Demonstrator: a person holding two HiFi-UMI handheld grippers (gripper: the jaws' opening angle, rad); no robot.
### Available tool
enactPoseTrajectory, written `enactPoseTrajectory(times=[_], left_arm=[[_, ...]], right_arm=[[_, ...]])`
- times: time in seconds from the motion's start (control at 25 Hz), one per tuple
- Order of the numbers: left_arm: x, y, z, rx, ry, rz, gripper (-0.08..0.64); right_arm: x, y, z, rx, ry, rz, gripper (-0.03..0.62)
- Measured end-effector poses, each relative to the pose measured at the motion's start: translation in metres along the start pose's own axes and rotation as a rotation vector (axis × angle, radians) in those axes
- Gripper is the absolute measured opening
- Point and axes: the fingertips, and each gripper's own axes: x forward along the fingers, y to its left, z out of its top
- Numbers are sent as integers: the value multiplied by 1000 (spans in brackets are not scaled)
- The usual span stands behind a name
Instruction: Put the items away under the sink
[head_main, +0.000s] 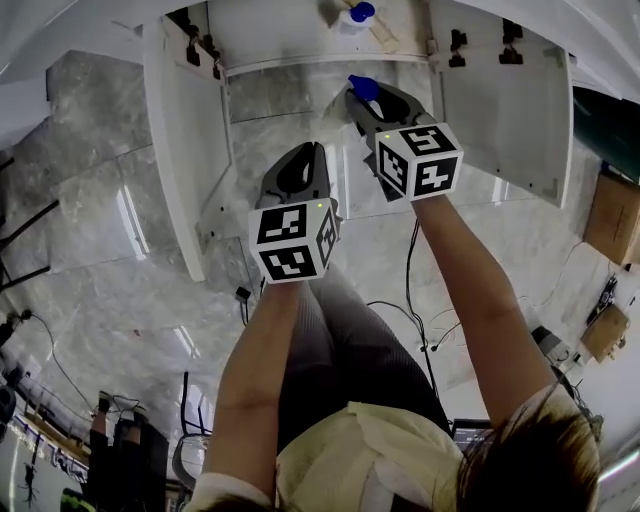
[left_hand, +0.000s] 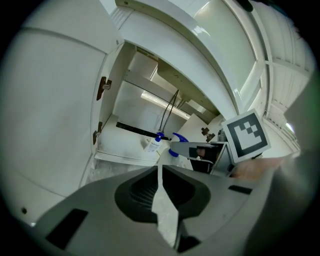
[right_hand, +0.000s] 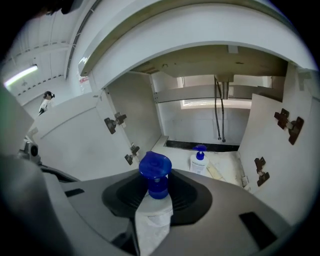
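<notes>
Blue-capped and white-bodied, the bottle (right_hand: 155, 169) stood upright between the jaws of the right gripper (right_hand: 156, 200), which were closed on its neck and shoulder just under the cap. In the head view that gripper (head_main: 372, 100) was held out at 12 o'clock from the person, with the cap (head_main: 363, 88) level with the sill of the under-sink cabinet (right_hand: 227, 159) but not inside it. Both cabinet doors were swung wide, the left door (head_main: 185, 130) at 10 o'clock and the right door (head_main: 500, 100) at 2 o'clock.

The left gripper (left_hand: 162, 195) sat lower, at 7 o'clock from the right one. Its jaws were drawn together to a thin slit with nothing between them. In the head view it (head_main: 300, 172) hovered over the marble floor in front of the cabinet.

One item looked put away: a white pump bottle (right_hand: 198, 161) with a blue pump stood on the cabinet floor, at 1 o'clock from the held cap in the right gripper view. It was below the two hoses (right_hand: 219, 110) that dropped from the sink. A pale flat strip (right_hand: 214, 171) lay just beside it at 4 o'clock; what it was could not be told.

By my reading the task was partly done. The held bottle had yet to be carried in past the sill and set down clear of the pump bottle. No other items waiting outside the cabinet showed in any view.
</notes>
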Motion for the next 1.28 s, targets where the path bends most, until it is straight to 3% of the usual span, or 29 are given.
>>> enactPoseTrajectory(times=[0.6, 1.28], left_arm=[[48, 50, 1, 10, -18, 41, 61], [81, 101, 20, -27, -105, 118, 61]], right_arm=[[73, -4, 4, -78, -13, 24, 138], [152, -9, 23, -172, -59, 5, 138]])
